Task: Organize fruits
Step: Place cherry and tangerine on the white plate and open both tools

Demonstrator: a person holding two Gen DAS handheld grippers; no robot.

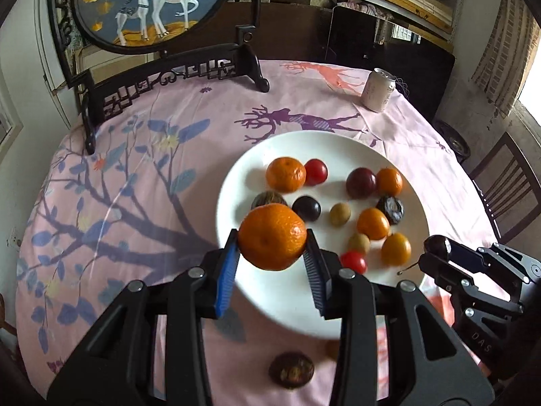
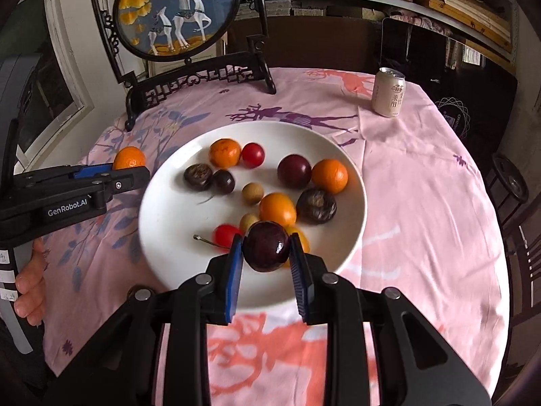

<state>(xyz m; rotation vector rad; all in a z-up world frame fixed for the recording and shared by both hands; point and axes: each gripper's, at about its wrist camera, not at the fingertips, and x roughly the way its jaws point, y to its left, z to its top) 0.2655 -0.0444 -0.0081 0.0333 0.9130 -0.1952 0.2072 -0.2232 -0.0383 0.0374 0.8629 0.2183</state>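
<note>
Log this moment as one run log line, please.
left gripper: shut on mandarin | right gripper: shut on dark cherry | both at white plate near edge

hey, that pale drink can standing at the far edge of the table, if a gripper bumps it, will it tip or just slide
The can stands upright, tall for its base, so a bump near its top would probably tip it. Its tab looks opened, so it may be light or spill. It rests on a loose, wrinkled tablecloth, which would likely catch the base rather than let it slide. Once down, its round wall would probably let it roll.
</note>
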